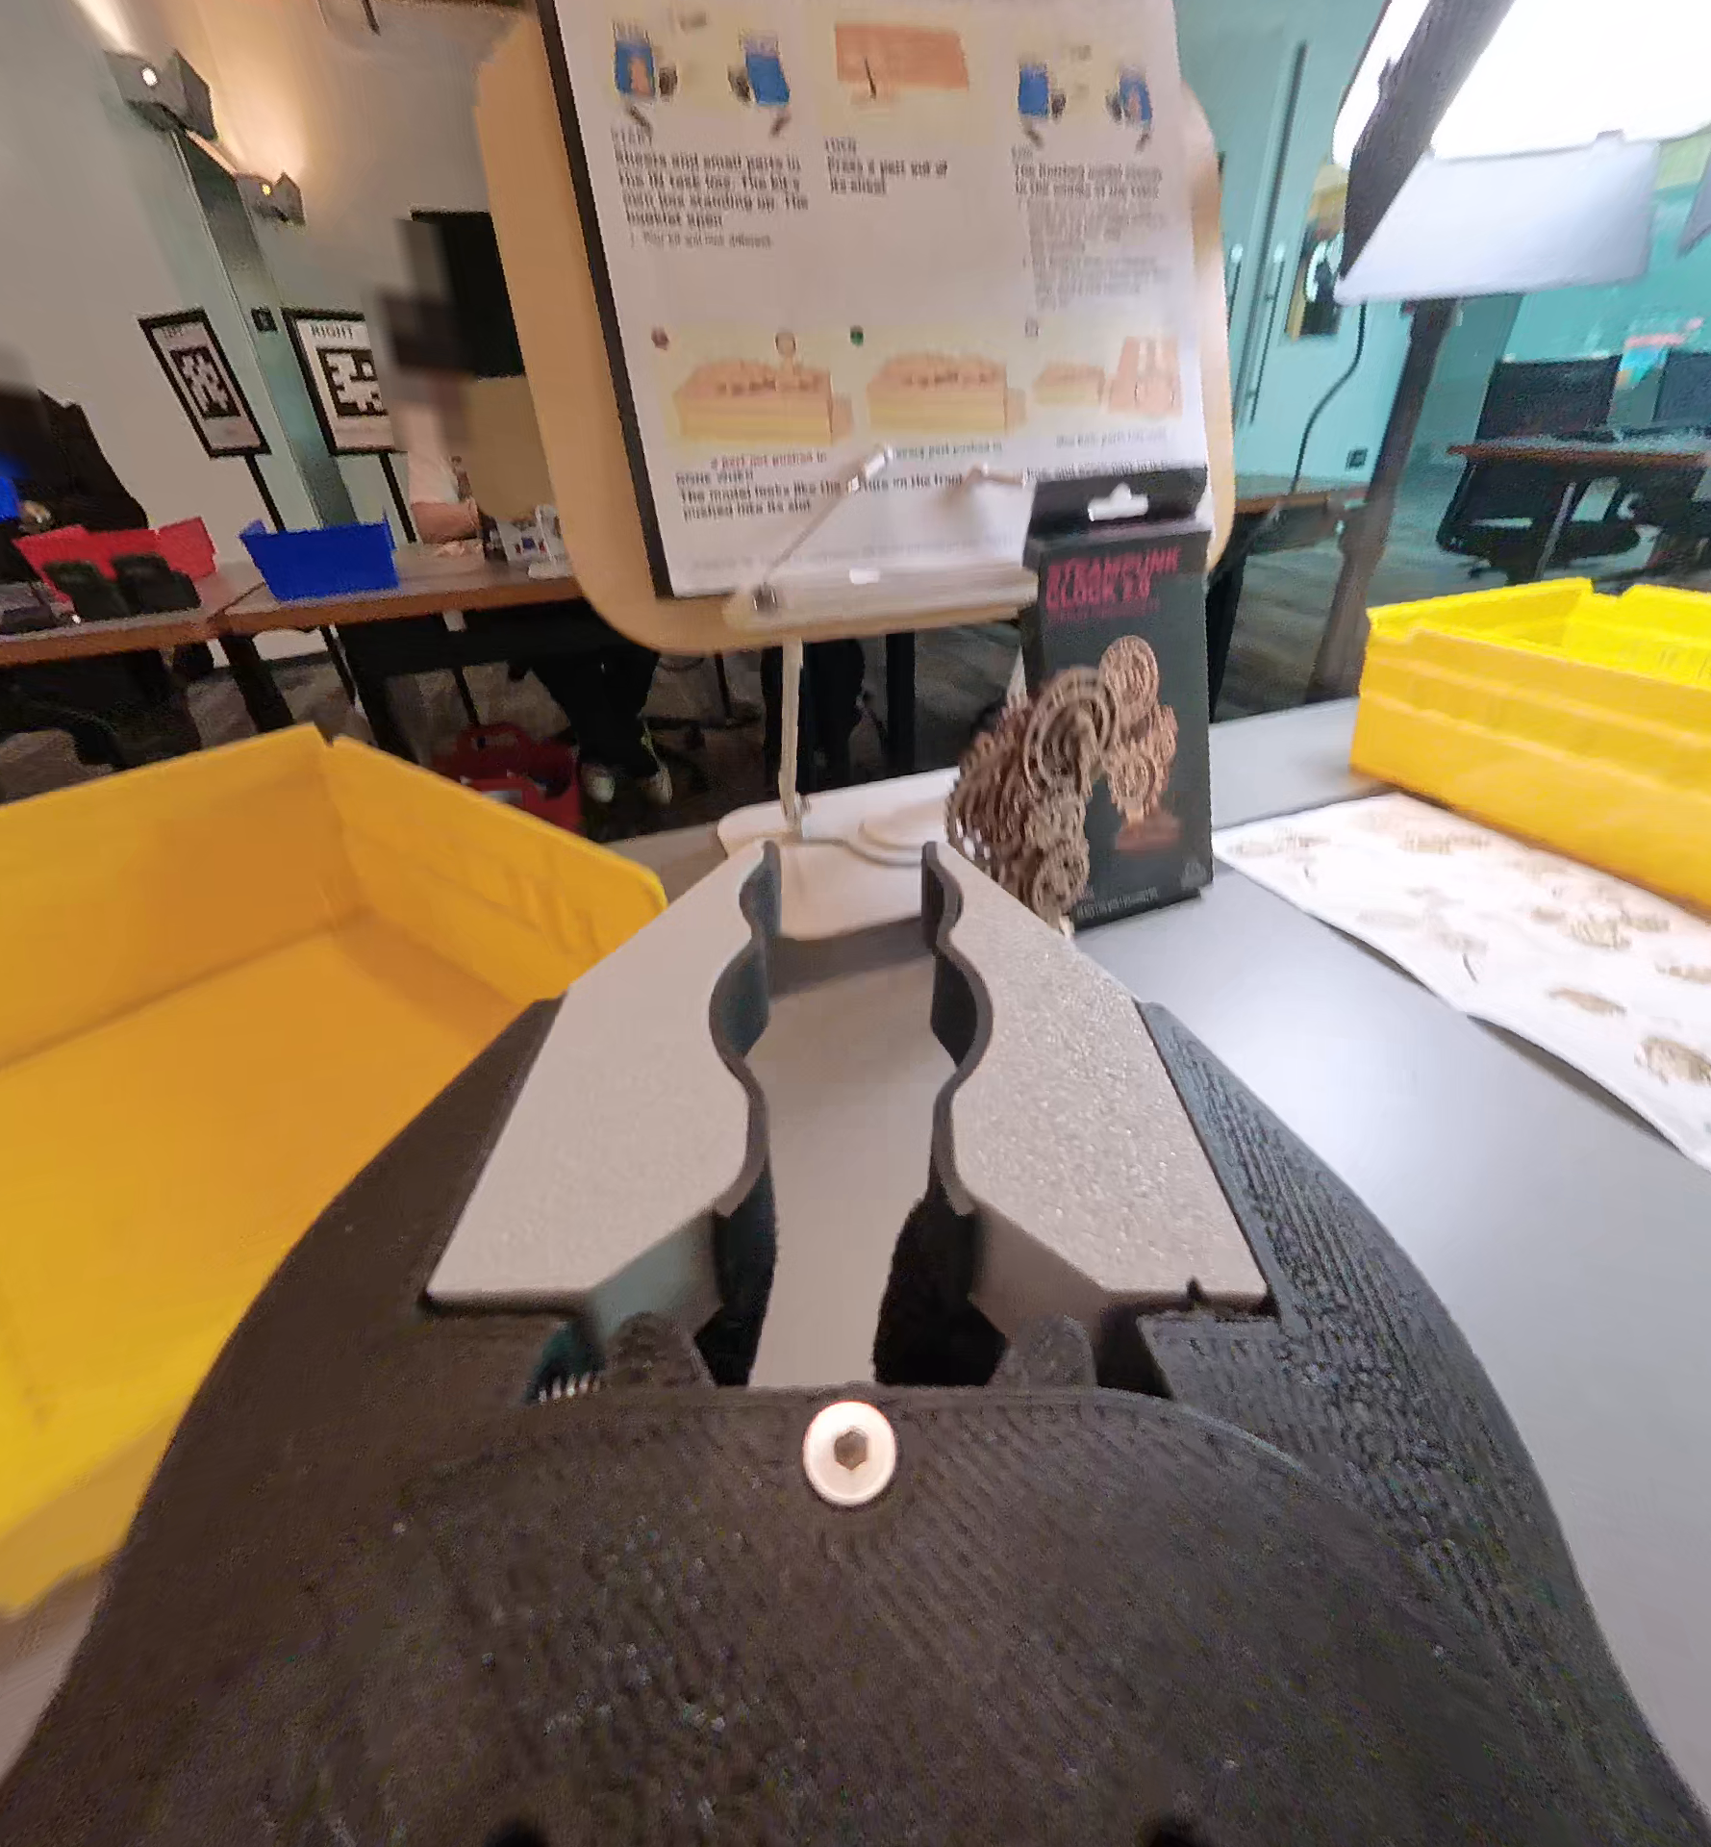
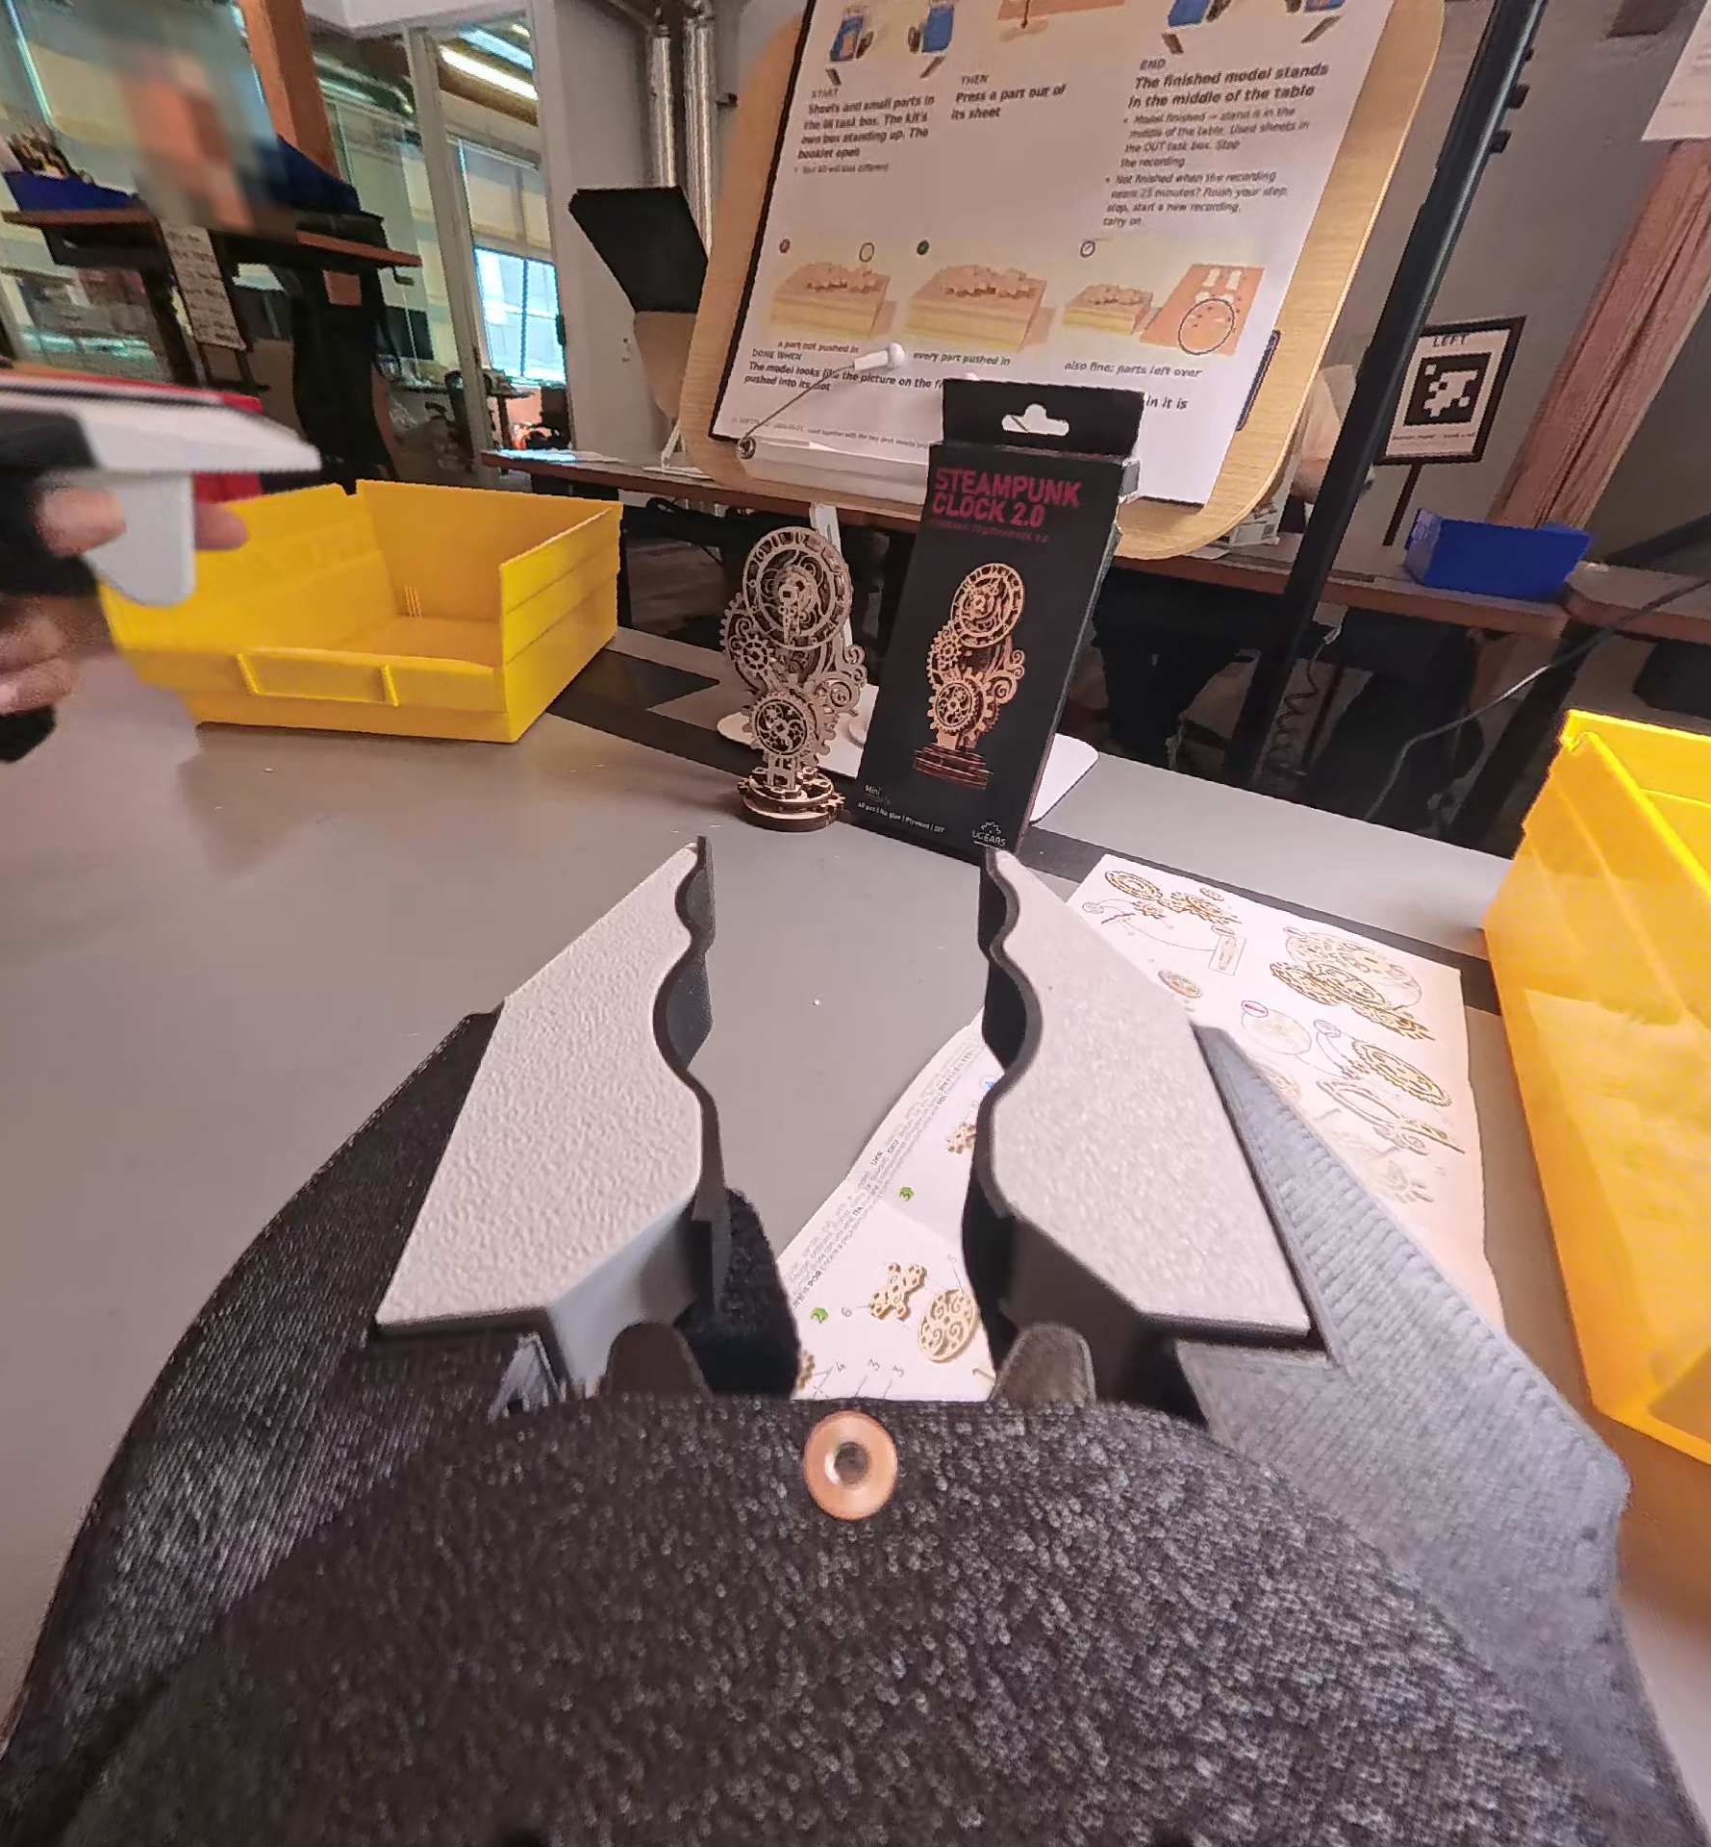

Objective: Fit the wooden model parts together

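At the back middle of the grey table (image 2: 231, 949), the wooden clock model (image 2: 793, 680) stands upright, apparently complete.

It sits just left of its black kit box (image 2: 1001, 640), which stands on end, probably so the picture on its front can serve as a reference. Right of the model, nearer the camera, the instruction booklet (image 2: 1331, 1019) lies open flat for reading. Yellow bins flank the model, one (image 2: 381, 610) to its left and one (image 2: 1650, 1079) to its right, likely for sheets and leftovers. Both grippers hang short of the model with nothing in them: the right gripper (image 2: 846, 880) has jaws wide apart, the left gripper (image 1: 846, 870) narrower but still parted.
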Demonstrator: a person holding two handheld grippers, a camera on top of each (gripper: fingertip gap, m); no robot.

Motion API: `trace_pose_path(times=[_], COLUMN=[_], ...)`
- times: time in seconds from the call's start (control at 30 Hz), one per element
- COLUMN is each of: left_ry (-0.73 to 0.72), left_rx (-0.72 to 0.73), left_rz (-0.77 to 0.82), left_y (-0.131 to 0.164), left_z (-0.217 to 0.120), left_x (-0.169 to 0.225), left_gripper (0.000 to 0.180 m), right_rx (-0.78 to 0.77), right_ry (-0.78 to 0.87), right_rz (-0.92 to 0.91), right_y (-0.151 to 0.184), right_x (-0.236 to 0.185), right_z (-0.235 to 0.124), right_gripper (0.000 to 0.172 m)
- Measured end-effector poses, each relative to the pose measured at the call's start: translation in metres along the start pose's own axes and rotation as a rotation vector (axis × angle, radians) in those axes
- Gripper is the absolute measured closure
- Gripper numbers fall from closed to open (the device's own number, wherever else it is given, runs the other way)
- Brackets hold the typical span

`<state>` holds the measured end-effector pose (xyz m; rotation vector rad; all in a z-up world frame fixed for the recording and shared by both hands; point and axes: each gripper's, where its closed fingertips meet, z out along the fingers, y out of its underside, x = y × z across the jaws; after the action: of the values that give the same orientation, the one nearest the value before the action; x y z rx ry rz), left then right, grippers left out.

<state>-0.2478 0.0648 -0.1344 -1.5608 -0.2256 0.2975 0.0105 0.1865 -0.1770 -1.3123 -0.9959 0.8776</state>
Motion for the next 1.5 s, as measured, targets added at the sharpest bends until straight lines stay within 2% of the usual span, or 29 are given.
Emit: trace_pose_path(times=[0.1,0.2,0.27,0.43,0.63,0.87,0.97,1.5], left_ry=[-0.006,-0.001,-0.026,-0.095,-0.104,-0.097,-0.105,-0.044], left_rx=[0.063,0.109,0.111,0.059,0.045,0.052,0.045,0.060], left_rz=[-0.003,-0.029,-0.046,-0.065,-0.044,-0.046,0.004,-0.005], left_y=[-0.035,-0.070,-0.084,-0.078,-0.063,-0.051,-0.046,-0.052], left_z=[0.037,0.077,0.106,0.167,0.202,0.217,0.221,0.217], left_x=[-0.003,-0.003,-0.009,-0.025,-0.026,-0.026,-0.026,-0.012], left_gripper=[0.160,0.179,0.180,0.180,0.180,0.180,0.180,0.180], right_rx=[-0.002,-0.011,-0.013,-0.019,-0.035,-0.044,-0.048,-0.057], right_ry=[0.008,0.018,0.017,0.001,-0.012,-0.013,-0.015,-0.042], right_rz=[-0.025,-0.040,-0.036,-0.025,0.010,0.041,0.046,0.049], right_y=[0.000,0.002,0.002,0.003,0.008,0.011,0.012,0.013], right_x=[0.000,0.002,0.002,0.000,0.000,0.003,0.003,-0.002], right_z=[0.000,-0.001,-0.001,0.000,0.002,0.003,0.003,0.004], right_gripper=[0.123,0.124,0.125,0.126,0.127,0.127,0.127,0.128])
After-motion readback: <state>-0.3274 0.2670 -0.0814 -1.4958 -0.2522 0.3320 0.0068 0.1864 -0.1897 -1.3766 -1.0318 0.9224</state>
